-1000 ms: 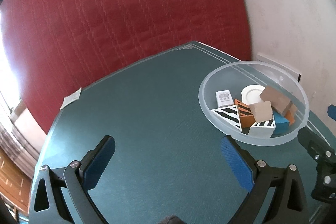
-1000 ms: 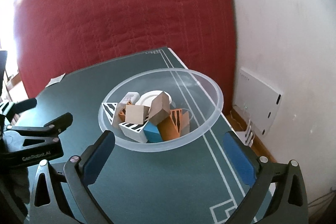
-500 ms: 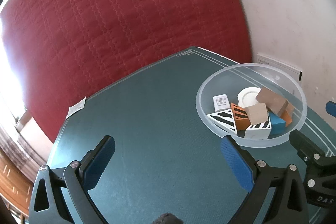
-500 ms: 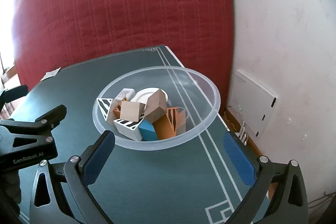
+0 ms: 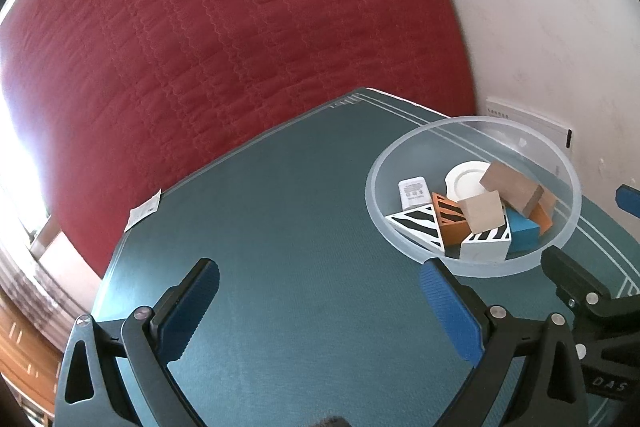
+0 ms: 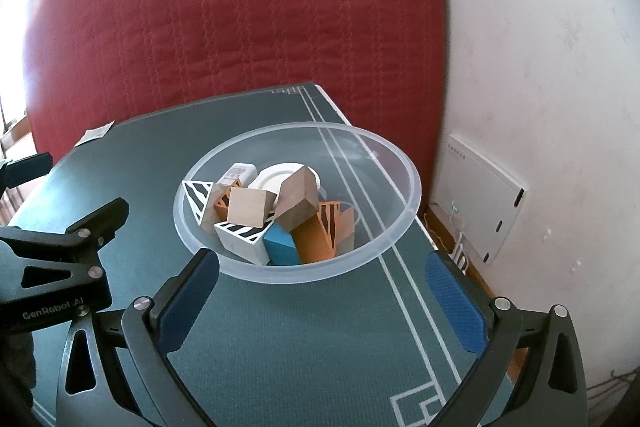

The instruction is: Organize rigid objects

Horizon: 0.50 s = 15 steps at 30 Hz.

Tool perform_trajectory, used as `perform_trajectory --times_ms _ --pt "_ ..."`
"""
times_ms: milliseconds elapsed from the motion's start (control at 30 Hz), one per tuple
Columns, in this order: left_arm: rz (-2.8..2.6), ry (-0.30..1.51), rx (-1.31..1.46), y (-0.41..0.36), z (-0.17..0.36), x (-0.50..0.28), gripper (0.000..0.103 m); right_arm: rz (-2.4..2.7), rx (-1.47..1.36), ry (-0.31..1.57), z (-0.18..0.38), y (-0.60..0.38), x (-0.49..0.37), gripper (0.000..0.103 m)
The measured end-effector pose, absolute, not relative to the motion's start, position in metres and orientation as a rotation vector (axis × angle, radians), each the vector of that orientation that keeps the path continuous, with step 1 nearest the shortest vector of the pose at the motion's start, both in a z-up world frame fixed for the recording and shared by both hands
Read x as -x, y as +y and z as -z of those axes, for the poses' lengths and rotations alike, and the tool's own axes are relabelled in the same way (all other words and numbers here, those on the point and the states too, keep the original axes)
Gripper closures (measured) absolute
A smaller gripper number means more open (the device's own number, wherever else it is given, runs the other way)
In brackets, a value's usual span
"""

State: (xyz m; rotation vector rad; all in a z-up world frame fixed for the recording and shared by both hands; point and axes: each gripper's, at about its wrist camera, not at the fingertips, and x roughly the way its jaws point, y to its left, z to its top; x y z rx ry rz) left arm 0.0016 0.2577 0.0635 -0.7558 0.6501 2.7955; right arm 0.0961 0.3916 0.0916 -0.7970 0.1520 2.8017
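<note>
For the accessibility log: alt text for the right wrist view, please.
A clear plastic bowl of painted wooden blocks sits on a dark green table mat, beyond the open right tongs; the left tongs show at the left edge.

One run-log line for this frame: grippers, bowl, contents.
left gripper: open, empty | right gripper: open, empty | clear bowl: on green mat | contents: wooden blocks, white disc

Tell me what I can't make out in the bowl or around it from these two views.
- Small white box, left wrist view: label print too small to read.
- Blue block, right wrist view: lower part hidden under the striped block.
- Round white lid, left wrist view: partly covered by the brown block.
- Table: near edge cut off by both frames.
</note>
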Motion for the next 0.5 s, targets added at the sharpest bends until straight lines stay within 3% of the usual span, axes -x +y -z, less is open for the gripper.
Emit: perform_trajectory --times_ms 500 --pt "-2.780 0.650 0.771 0.2531 -0.0654 -0.0092 0.001 -2.797 0.821 0.159 -0.0893 0.3899 -0.0958 0.000"
